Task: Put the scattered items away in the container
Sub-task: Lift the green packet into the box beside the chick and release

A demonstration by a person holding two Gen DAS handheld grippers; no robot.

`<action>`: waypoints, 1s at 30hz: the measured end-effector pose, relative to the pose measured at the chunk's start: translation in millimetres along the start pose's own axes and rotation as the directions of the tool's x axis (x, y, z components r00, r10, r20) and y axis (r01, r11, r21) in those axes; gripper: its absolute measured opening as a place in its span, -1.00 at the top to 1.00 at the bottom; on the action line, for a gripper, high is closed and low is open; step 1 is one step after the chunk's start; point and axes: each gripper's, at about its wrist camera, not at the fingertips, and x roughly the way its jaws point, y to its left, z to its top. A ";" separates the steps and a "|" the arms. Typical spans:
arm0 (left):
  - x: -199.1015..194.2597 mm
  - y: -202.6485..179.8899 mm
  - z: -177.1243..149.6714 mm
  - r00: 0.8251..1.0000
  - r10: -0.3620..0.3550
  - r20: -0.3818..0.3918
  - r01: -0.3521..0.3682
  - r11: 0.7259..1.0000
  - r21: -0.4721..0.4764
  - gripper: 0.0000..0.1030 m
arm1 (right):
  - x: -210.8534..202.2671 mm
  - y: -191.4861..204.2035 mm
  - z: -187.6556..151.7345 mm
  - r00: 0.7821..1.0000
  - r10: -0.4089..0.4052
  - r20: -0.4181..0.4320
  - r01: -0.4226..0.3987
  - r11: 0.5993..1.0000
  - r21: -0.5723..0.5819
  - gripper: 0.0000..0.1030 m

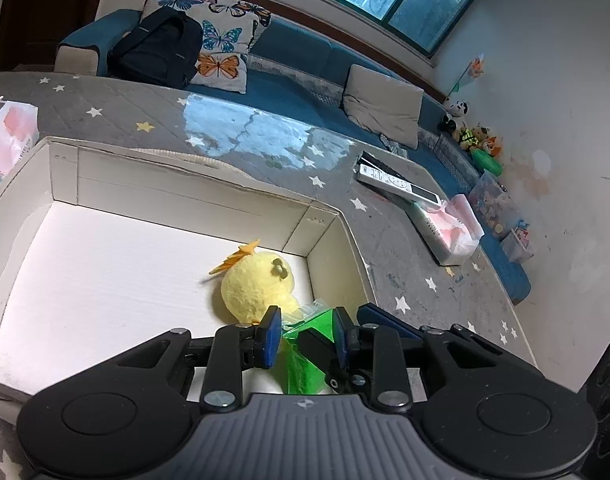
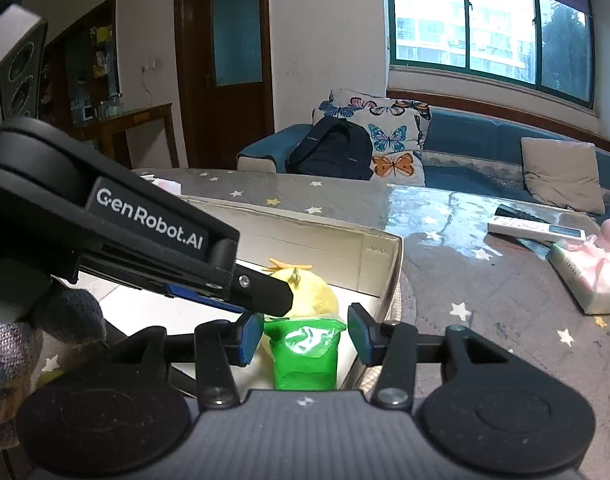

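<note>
Green packet [image 2: 305, 354] between the right tool's [image 2: 305, 336] parted fingers, yellow plush [image 2: 319, 296] behind, inside white box [image 2: 379, 264].

A home living room: a blue sofa [image 2: 485, 136] with butterfly cushions [image 2: 389, 136] runs under a wide window [image 2: 489, 28], a backpack [image 1: 157, 52] lies on it, soft toys [image 1: 477, 136] sit along the wall, and a wooden door [image 2: 229, 72] stands behind

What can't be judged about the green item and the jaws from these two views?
- Green packet: lower part hidden by the right gripper body, right wrist view.
- Left gripper: whether it pinches the packet is unclear; the right gripper's finger crosses, left wrist view.
- Yellow plush: face hidden, turned away.
</note>
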 end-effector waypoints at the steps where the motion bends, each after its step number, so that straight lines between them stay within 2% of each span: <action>1: -1.9 0.0 -0.7 1.000 -0.001 0.003 0.001 1.000 0.002 0.41 | -1.0 0.3 0.0 1.000 0.001 0.001 -0.001 1.000 -0.001 0.09; 20: -39.7 5.1 -31.2 0.999 0.031 0.034 -0.032 0.999 0.036 0.41 | -51.0 13.1 -21.1 0.998 0.041 0.041 -0.041 0.999 -0.003 0.08; 25: -53.7 6.4 -44.5 0.997 0.040 0.062 -0.044 0.997 0.064 0.41 | -67.8 23.3 -28.1 0.996 0.075 0.048 -0.075 0.997 -0.005 0.03; 30: -65.9 10.7 -52.6 0.997 0.044 0.065 -0.047 0.998 0.051 0.41 | -75.3 36.8 -41.5 0.993 0.116 0.019 -0.115 0.993 -0.023 0.03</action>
